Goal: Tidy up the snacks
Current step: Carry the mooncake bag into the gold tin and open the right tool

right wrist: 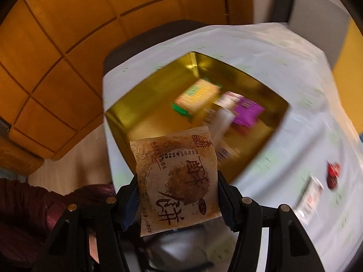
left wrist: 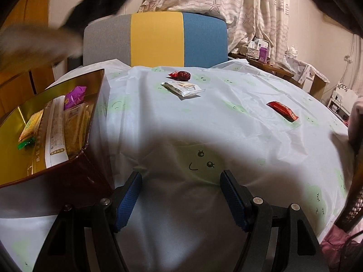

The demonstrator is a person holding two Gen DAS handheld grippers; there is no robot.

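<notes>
three snacks left on table [left wrist: 226,136]: dark red candy [left wrist: 180,75], white packet [left wrist: 183,88], red packet [left wrist: 282,110]. several already in gold box [left wrist: 95,83]. right tool [right wrist: 178,192] grasping brown pastry packet [right wrist: 177,179] above box; left tool [left wrist: 181,199] released, empty.

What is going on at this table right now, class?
A person with a claw in each hand is sorting snacks into a gold box. The right claw grips a brown pastry packet above the box, which already holds several packets. The left claw hovers open and empty over the tablecloth, where three snacks wait.
</notes>
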